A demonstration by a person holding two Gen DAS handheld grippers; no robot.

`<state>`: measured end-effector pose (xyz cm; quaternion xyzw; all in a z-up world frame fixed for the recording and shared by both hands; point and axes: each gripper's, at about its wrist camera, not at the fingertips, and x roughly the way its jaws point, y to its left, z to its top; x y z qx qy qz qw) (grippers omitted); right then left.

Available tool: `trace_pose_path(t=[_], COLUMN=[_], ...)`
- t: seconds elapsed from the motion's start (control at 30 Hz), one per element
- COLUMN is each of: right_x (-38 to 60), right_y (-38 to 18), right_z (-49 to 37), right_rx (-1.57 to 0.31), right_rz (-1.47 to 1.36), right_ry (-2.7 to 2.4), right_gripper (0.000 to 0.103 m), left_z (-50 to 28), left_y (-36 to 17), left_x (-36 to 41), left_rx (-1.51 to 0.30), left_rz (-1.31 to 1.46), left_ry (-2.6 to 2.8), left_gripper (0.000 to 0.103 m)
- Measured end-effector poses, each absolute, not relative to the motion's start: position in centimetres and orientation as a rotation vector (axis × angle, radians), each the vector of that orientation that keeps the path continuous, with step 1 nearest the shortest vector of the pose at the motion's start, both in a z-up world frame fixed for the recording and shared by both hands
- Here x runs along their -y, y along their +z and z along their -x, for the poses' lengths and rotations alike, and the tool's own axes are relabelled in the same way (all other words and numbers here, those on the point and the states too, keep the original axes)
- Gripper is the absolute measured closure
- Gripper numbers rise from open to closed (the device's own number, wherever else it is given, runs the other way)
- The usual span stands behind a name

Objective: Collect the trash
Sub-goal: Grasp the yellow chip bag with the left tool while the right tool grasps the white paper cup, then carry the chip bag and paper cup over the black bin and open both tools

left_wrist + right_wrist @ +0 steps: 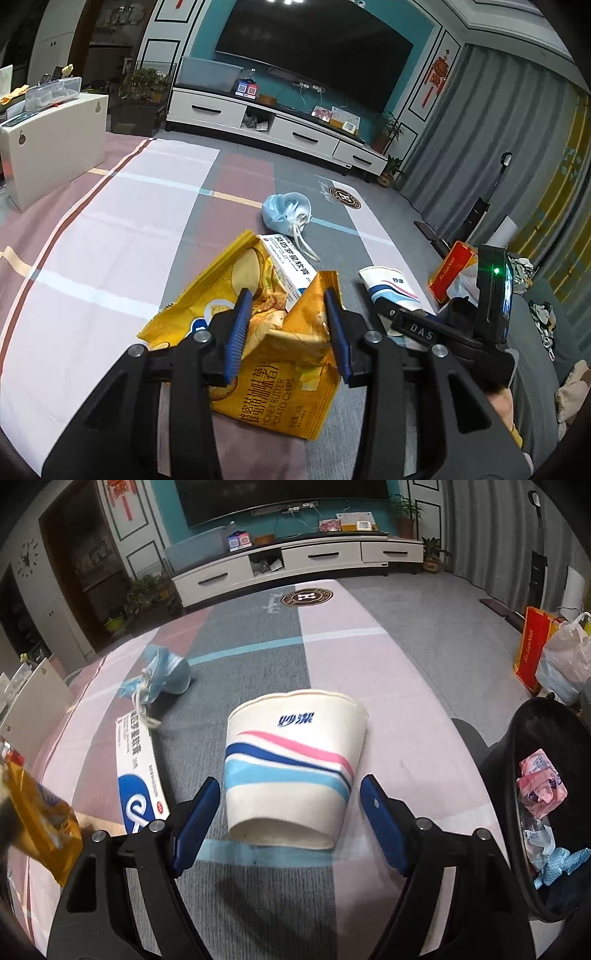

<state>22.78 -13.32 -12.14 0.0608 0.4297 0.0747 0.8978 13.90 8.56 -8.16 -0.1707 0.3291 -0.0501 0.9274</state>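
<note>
A crumpled yellow potato chips bag [258, 369] is pinched between the blue pads of my left gripper [289, 317], just above the striped mat. In the right wrist view the same bag [40, 812] shows blurred at the far left. A white paper cup [291, 771] with pink and blue waves lies on its side on the mat. My right gripper [290, 808] stands open around the cup's base, with a gap on each side. A white and blue medicine box [136, 775] lies left of the cup, and a blue face mask [166, 672] lies beyond it.
A black trash bin [495, 775] holding pink and blue scraps stands at the right. Behind it are a red paper bag [532, 653] and a white plastic bag [565, 661]. A white TV cabinet [280, 125] lines the far wall. A white box [55, 147] stands at the left.
</note>
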Motion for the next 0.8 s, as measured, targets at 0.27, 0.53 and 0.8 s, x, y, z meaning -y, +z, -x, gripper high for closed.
trace_pose_path(t=[0.27,0.53,0.8], right_x=[13.7,15.5,16.9], right_y=[-11.6,-8.7,-7.6], right_z=[-22.1,-18.8,-16.2], right_rx=[-0.879,-0.804,-0.767], right_rz=[-0.119,-0.173,-0.143], right_ry=[0.147,0.181,0.190], right_gripper=[0.039,0.039,0.039], left_z=[-14.0,-13.3,-12.5], left_y=[-8.1,-7.3,-6.4], left_x=[-8.7,-8.1,-6.3], left_rx=[-0.675,-0.629,-0.597], left_rz=[0.357,0.355,0.331], left_ry=[-0.113,-0.163,-0.230], left_gripper=[0.062,0.063,0.063])
